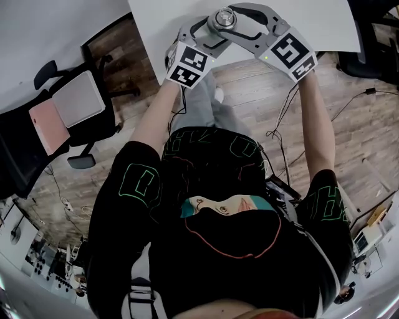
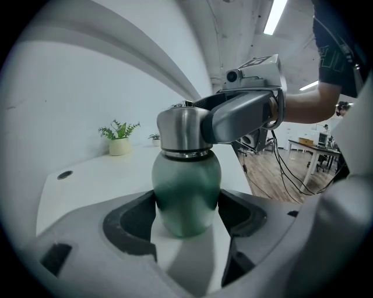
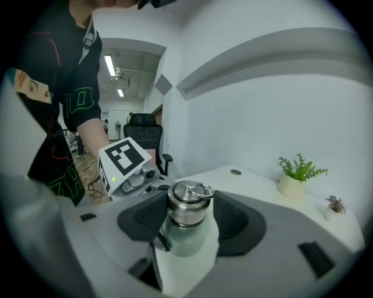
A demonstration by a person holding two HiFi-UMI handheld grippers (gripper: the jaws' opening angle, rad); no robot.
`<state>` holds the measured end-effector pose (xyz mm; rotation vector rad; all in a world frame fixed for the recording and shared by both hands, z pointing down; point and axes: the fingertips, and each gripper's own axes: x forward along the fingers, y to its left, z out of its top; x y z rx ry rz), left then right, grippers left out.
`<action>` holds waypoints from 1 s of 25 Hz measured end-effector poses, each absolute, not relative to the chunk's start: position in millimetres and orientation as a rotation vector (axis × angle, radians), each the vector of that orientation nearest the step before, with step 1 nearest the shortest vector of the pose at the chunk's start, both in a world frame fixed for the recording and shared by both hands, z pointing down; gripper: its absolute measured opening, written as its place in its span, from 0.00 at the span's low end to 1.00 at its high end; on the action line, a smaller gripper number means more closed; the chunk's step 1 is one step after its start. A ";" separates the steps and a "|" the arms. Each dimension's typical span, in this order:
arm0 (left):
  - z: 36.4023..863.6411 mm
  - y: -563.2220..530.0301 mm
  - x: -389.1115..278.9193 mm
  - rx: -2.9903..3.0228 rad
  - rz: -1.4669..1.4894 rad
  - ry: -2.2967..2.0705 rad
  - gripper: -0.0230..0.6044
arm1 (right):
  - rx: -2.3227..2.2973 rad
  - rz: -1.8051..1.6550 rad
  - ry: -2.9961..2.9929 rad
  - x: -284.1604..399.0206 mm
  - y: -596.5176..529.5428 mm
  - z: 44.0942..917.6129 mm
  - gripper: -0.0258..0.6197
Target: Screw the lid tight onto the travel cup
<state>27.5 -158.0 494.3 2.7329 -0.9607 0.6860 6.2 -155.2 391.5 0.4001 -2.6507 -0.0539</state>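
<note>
A green travel cup stands upright on the white table, with a steel lid sitting on its neck. My left gripper is shut on the cup's green body, a pad pressed on each side. My right gripper comes from the opposite side and is shut on the lid, whose ring handle lies on top. In the head view both grippers meet at the cup near the table's front edge, left gripper low, right gripper around the lid.
A small potted plant and a tinier one stand at the table's back by the wall. A round cable hole is in the tabletop. An office chair stands to the left, and cables run over the wooden floor.
</note>
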 end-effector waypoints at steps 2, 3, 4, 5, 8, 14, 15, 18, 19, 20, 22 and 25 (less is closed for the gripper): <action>494.7 -157.5 27.1 2.734 0.685 -0.958 0.59 | 0.476 -0.025 -2.665 6.7 -155.4 391.7 0.42; 494.9 -157.5 26.7 2.735 0.684 -0.959 0.59 | 0.526 -0.011 -2.670 6.7 -155.9 392.1 0.42; 495.2 -157.8 26.3 2.735 0.684 -0.960 0.59 | 0.579 0.001 -2.672 6.8 -156.4 392.6 0.42; 495.6 -158.0 26.2 2.734 0.684 -0.962 0.59 | 0.637 0.012 -2.669 7.1 -156.9 393.1 0.42; 495.9 -158.7 26.2 2.736 0.688 -0.968 0.59 | 0.848 0.053 -2.635 8.9 -157.7 394.5 0.42; 492.5 -159.3 27.3 2.743 0.707 -0.979 0.59 | 1.212 0.139 -2.524 12.8 -155.8 398.5 0.40; 492.6 -159.1 27.7 2.742 0.708 -0.980 0.59 | 1.255 0.144 -2.508 13.5 -155.8 398.8 0.40; 495.5 -158.9 28.3 2.731 0.703 -0.986 0.59 | 1.325 0.153 -2.472 14.4 -156.7 399.6 0.40; 496.5 -158.9 28.2 2.728 0.701 -0.988 0.59 | 1.324 0.156 -2.473 14.1 -156.9 399.8 0.40; 496.8 -159.0 28.1 2.726 0.700 -0.991 0.59 | 1.308 0.159 -2.483 13.7 -156.7 400.1 0.40; 496.6 -159.0 28.3 2.725 0.699 -0.994 0.59 | 1.227 0.168 -2.523 12.4 -154.4 401.4 0.40; 496.6 -158.5 28.1 2.723 0.701 -0.993 0.59 | 1.050 0.221 -2.611 10.9 -149.0 402.7 0.48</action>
